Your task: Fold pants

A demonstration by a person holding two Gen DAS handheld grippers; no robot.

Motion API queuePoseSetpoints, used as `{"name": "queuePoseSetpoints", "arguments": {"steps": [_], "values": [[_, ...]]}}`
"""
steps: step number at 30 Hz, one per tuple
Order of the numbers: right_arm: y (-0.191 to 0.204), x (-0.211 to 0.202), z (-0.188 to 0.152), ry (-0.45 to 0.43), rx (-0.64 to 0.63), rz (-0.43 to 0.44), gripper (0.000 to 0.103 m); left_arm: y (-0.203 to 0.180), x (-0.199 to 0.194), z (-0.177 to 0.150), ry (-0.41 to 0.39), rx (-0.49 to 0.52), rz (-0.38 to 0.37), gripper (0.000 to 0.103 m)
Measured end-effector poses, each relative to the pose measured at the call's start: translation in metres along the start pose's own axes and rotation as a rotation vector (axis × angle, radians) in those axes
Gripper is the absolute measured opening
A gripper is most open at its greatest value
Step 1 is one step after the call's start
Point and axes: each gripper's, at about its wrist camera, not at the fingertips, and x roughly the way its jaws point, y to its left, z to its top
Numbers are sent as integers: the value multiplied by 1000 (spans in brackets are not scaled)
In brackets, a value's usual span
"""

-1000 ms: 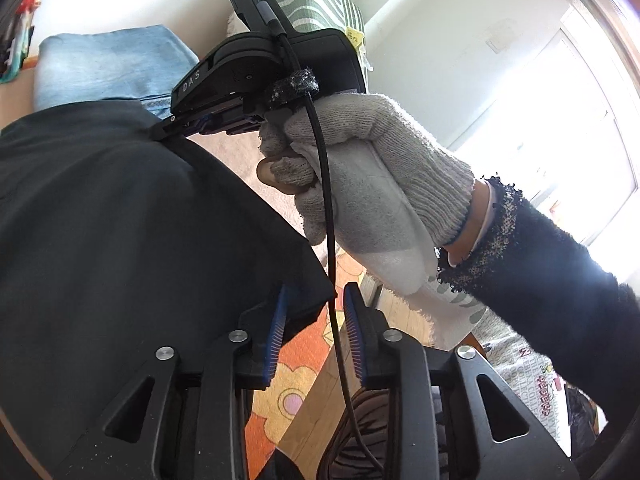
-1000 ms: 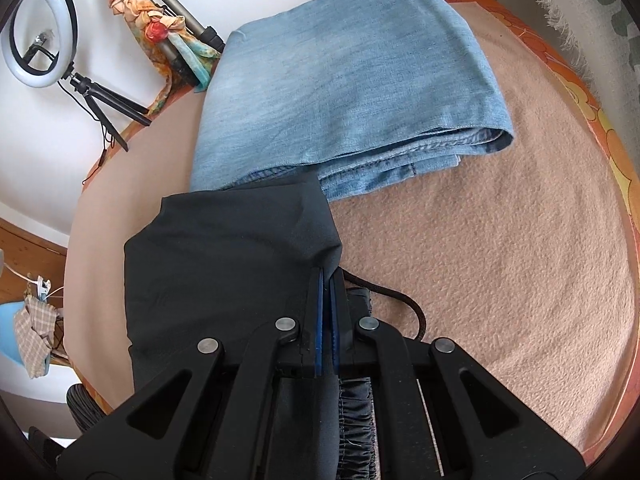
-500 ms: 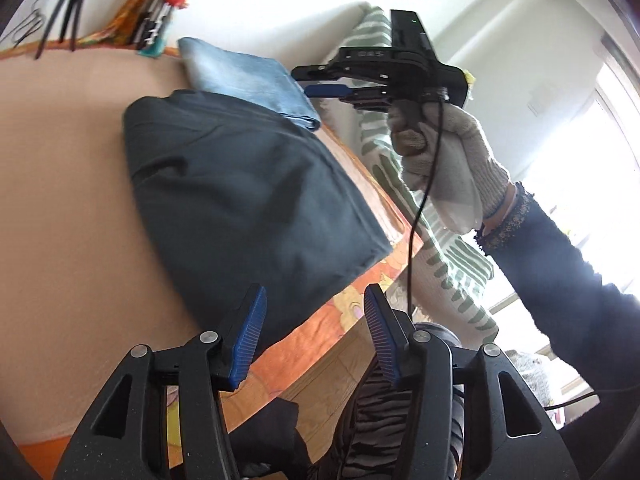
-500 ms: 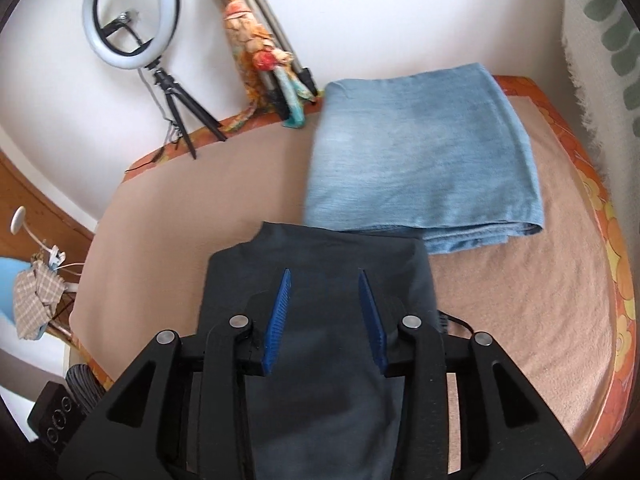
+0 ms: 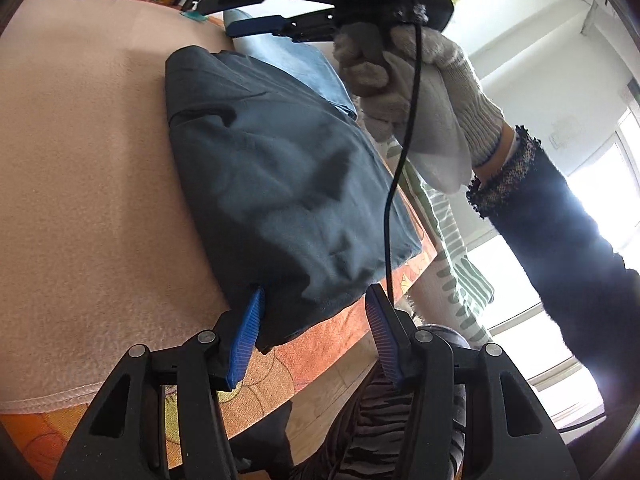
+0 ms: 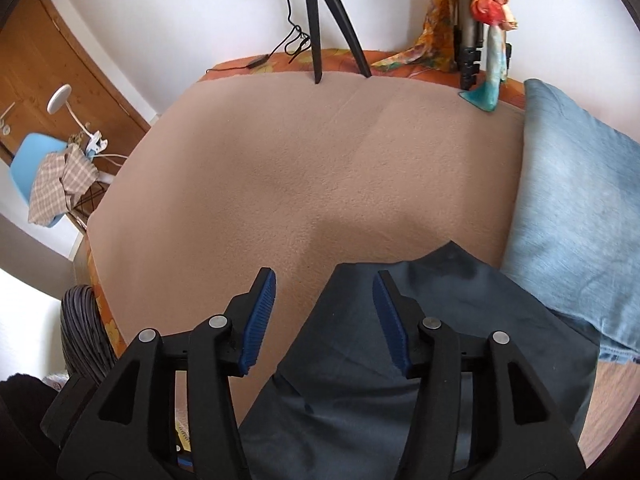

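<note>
The dark grey pants (image 5: 280, 184) lie folded into a compact rectangle on the tan blanket (image 5: 80, 160). They also show in the right wrist view (image 6: 420, 360). My left gripper (image 5: 312, 312) is open and empty, its jaws straddling the near corner of the pants without closing on it. My right gripper (image 6: 324, 312) is open and empty, held above the pants' far edge. In the left wrist view it is held in a gloved hand (image 5: 420, 88) above the pants.
Folded light blue jeans (image 6: 580, 216) lie beside the dark pants, also in the left wrist view (image 5: 296, 60). Tripod legs (image 6: 320, 12) and a colourful cloth stand at the blanket's far edge. The orange flowered table edge (image 5: 320, 340) is near my left gripper.
Both grippers opened and let go of the dark pants, then lifted back. The pants now lie flat and folded. The right gripper swung left, toward the bare blanket.
</note>
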Motion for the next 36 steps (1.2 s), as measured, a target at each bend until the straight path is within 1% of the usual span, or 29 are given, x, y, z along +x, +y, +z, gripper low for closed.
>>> {"name": "queuePoseSetpoints", "arguments": {"steps": [3,4,6,8,10,12,13,14,15,16,17,19,20,22,23,25,28,30,32,33,34,35,36], "values": [[0,22,13,47,-23,-27,55,6,-2,2,-5,-41,-32,51],[-1,29,17,67,-25,-23,59,9,-2,2,-9,-57,-44,51],[-5,43,22,107,-32,-11,61,13,-4,2,-13,-81,-62,49],[-6,55,25,143,-57,-30,61,11,-3,2,-15,-80,-61,49],[-4,65,23,189,-83,-30,61,11,-4,2,-13,-75,-59,49],[-2,69,20,207,-110,-38,59,12,-4,2,-12,-71,-62,48],[0,70,18,210,-120,-37,50,12,-4,2,-13,-68,-63,48],[1,71,16,212,-129,-38,43,12,-4,2,-14,-65,-59,43],[2,72,15,216,-135,-53,28,12,-4,2,-15,-58,-50,34],[2,72,14,217,-135,-79,17,12,-4,1,-15,-47,-39,29],[0,73,12,217,-125,-95,16,12,-3,2,-14,-37,-31,21],[0,71,10,204,-111,-99,9,15,-3,1,-19,-36,-33,17],[1,68,10,192,-117,-108,8,15,-3,1,-21,-35,-31,13],[3,64,11,166,-108,-133,6,13,-3,1,-18,-21,-29,11],[2,62,13,157,-94,-137,6,9,-2,0,-15,1,-27,10],[2,61,15,137,-75,-148,5,-6,4,-3,16,69,-34,3],[5,67,16,138,-79,-164,5,-27,21,-16,86,162,-39,2],[6,69,15,145,-71,-160,5,-32,27,-23,109,172,-37,2],[3,69,15,144,-40,-154,5,-36,25,-26,103,194,-22,2],[0,65,14,135,-19,-153,7,-38,22,-26,97,208,-16,2],[-2,61,14,125,-5,-143,13,-39,17,-24,90,214,-15,2],[-4,54,14,111,3,-139,15,-39,12,-21,82,213,-17,2],[-4,45,13,89,7,-138,20,-38,7,-18,77,210,-19,6]]}}
